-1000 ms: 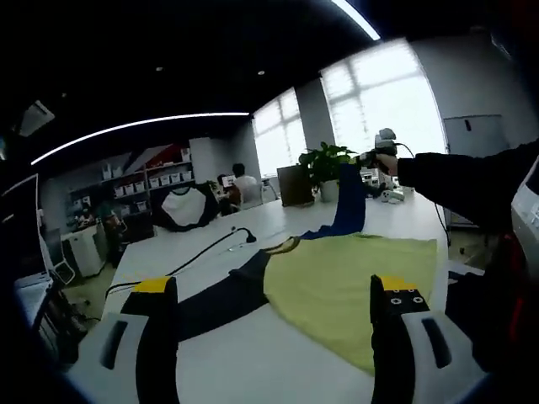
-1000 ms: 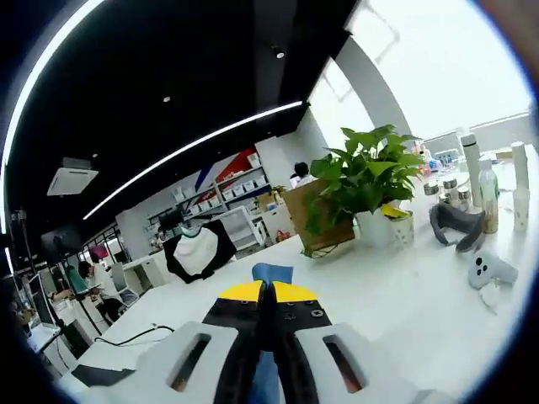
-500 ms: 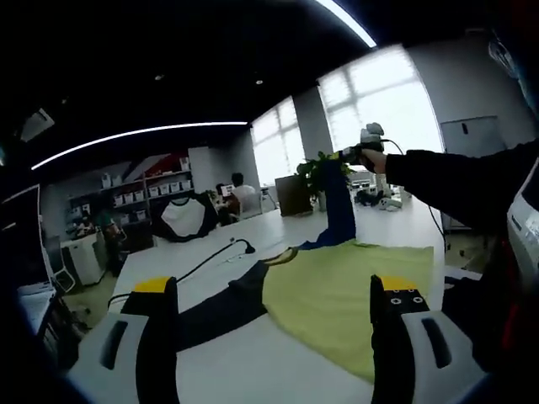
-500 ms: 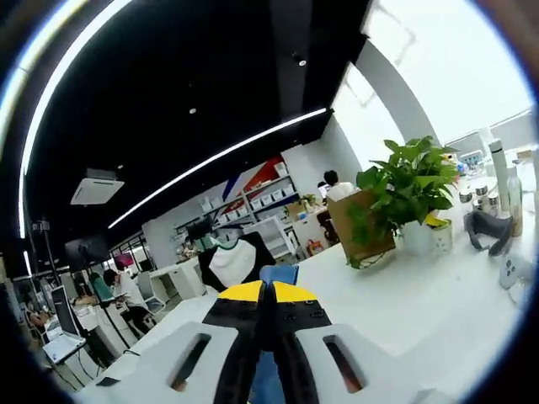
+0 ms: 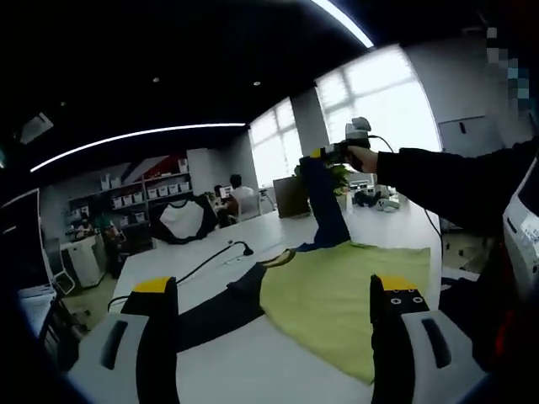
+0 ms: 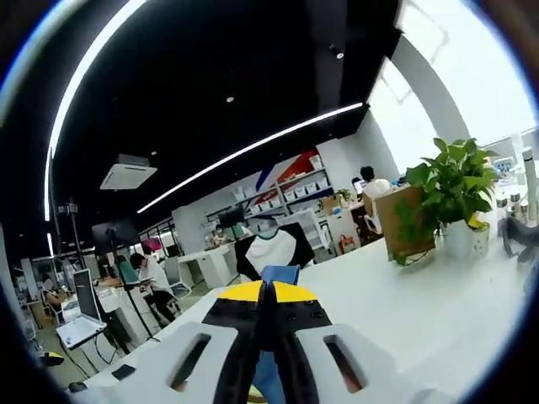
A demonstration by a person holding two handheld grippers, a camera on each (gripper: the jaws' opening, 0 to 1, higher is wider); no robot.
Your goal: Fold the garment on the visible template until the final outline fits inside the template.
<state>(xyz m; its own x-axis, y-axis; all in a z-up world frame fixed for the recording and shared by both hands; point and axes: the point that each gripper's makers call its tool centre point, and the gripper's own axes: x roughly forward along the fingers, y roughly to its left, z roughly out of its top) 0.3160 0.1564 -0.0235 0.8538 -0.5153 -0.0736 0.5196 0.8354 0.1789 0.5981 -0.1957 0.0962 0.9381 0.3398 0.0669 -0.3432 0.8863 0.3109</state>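
Barely begun: sleeve (image 5: 324, 202) lifted above shirt (image 5: 337, 290), clenched in right gripper (image 6: 265, 295), left gripper (image 5: 274, 290) released and empty, body unfolded, all folds left.

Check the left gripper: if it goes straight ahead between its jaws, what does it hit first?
Most likely the yellow-green shirt lying flat on the white table. The left gripper is open and empty, pointing over the shirt's near edge. Depth is unclear; it might skim above it.

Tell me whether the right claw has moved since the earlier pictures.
Yes. In the left gripper view the right claw, holding the blue sleeve, has shifted leftward and upward against the window, from beside the potted plant to in front of it.
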